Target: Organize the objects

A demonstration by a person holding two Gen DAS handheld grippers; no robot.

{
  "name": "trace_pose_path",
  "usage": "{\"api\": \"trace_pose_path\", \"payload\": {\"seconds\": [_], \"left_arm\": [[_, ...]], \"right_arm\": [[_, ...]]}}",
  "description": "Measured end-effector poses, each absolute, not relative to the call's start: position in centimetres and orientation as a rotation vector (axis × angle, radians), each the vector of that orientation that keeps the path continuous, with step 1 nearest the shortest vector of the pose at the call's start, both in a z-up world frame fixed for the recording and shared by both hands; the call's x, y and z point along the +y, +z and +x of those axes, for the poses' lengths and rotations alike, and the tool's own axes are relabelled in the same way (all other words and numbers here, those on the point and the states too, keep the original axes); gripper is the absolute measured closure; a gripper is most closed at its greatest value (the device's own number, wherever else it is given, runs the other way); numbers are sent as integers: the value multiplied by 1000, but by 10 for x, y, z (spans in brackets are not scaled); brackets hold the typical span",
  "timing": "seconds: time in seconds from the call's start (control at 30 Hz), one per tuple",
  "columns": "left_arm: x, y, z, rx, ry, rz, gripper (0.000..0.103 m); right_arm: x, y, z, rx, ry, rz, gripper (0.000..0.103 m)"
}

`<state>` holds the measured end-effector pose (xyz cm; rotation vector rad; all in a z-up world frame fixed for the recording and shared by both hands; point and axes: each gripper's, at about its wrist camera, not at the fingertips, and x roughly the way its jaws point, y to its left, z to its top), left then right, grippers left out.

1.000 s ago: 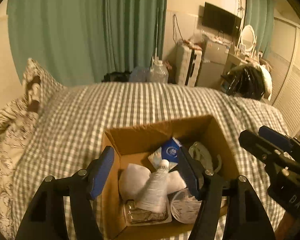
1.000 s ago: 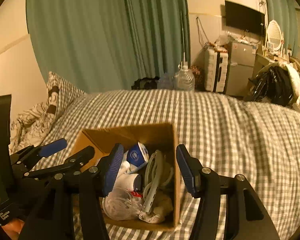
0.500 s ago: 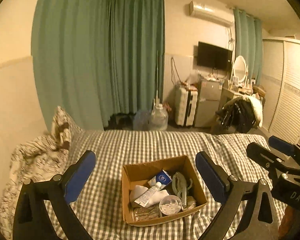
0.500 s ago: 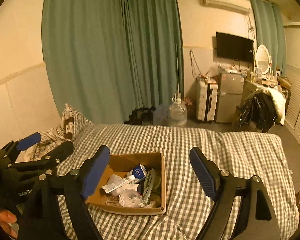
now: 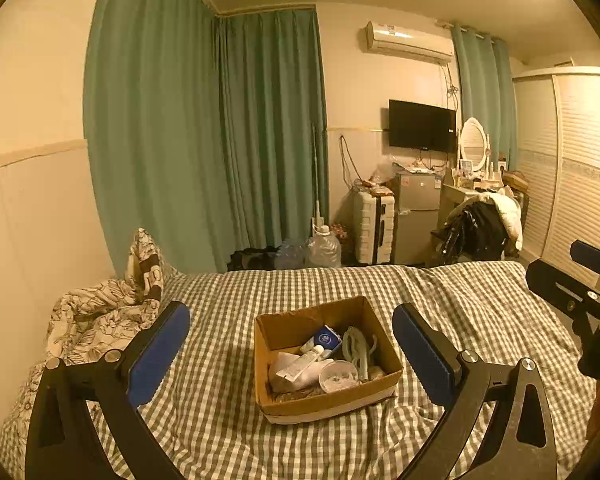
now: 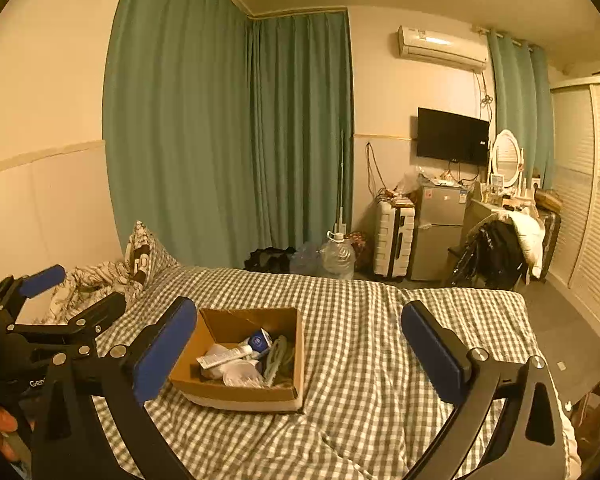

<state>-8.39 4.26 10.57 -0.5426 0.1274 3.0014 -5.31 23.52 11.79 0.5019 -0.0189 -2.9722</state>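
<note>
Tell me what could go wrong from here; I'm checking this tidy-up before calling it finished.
1. The cardboard box sits on soft, rumpled checked bedding, so it might tip if the bed is pressed.
2. The white tube lies slanted atop the pile and could slide off.
3. Both the left gripper and right gripper are open and empty, so nothing steadies the box.
</note>
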Motion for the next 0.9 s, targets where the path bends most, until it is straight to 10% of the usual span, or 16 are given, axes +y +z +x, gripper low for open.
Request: {"api": "trace_pose_path", "payload": {"seconds": [0.9], "left_arm": [[40, -23, -83, -15, 3071, -758, 0]], "right_arm": [[259, -18, -96, -23, -2977, 697, 0]]}}
